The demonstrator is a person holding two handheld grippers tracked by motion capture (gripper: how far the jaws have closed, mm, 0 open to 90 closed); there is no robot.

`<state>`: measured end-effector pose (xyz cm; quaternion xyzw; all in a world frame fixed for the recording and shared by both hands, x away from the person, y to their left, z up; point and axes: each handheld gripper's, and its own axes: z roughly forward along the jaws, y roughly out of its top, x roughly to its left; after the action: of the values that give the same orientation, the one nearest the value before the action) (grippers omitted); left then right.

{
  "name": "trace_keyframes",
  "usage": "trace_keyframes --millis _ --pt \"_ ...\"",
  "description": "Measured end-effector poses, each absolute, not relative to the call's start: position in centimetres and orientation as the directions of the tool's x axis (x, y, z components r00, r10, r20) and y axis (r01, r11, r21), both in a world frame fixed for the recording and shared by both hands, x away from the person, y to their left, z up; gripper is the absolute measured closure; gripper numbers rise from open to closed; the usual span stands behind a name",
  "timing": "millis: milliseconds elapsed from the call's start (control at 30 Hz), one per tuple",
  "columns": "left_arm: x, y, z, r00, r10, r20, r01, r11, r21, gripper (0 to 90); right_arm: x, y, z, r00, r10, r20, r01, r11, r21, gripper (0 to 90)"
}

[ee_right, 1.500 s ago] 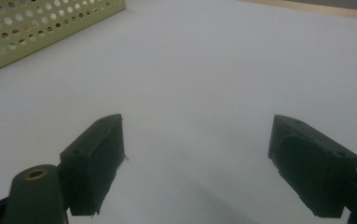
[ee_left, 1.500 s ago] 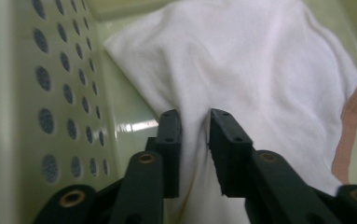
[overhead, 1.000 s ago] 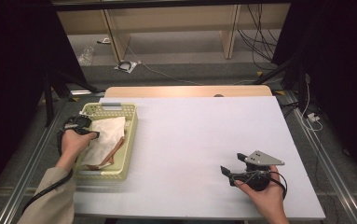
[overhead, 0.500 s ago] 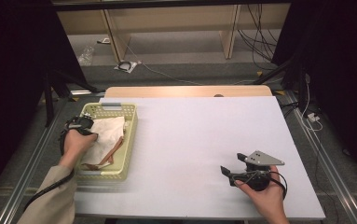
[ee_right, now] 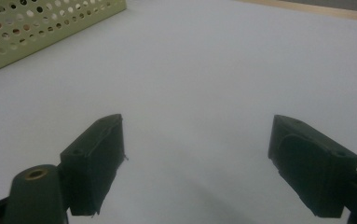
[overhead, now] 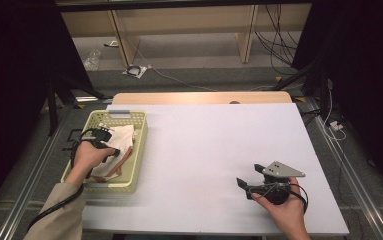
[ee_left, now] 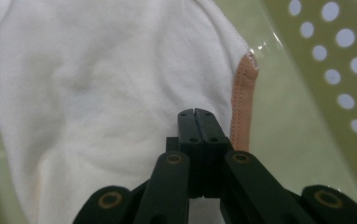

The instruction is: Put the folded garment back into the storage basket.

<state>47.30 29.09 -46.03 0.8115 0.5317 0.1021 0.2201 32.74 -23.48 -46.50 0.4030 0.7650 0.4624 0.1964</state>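
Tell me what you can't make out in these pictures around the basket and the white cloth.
- High view: the left tongs' tips, covered by the hand and lost against the white cloth.
- Left gripper view: whether cloth is pinched; the shut jaws hide the contact.
- Left gripper view: what garment it is; the frame crops it, leaving an orange-trimmed edge.
- High view: the basket floor under the cloth.
- Right gripper view: the basket's inside, cut off by the frame.

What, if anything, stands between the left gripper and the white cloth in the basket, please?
Nothing visible does. The left gripper, jaws shut, is right at the white cloth beside its orange hem, inside the yellow-green basket.
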Motion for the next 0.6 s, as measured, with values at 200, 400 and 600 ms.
trace_keyframes --millis 200,400,600 --pt "47.4 29.1 -46.4 0.416 0.909 -0.018 0.821 -0.367 0.436 89.3 32.7 -23.5 -46.5 -0.598 0.799 0.071 0.436 0.249 0.865 19.6" --pt "47.5 30.1 -46.7 0.394 0.918 -0.04 0.838 -0.341 0.426 89.4 32.7 -23.5 -46.5 -0.598 0.798 0.071 0.435 0.249 0.865 19.6" --pt "47.7 30.1 -46.7 0.386 0.922 -0.041 0.844 -0.335 0.419 89.4 32.7 -23.5 -46.4 -0.598 0.799 0.071 0.433 0.247 0.867 19.5"
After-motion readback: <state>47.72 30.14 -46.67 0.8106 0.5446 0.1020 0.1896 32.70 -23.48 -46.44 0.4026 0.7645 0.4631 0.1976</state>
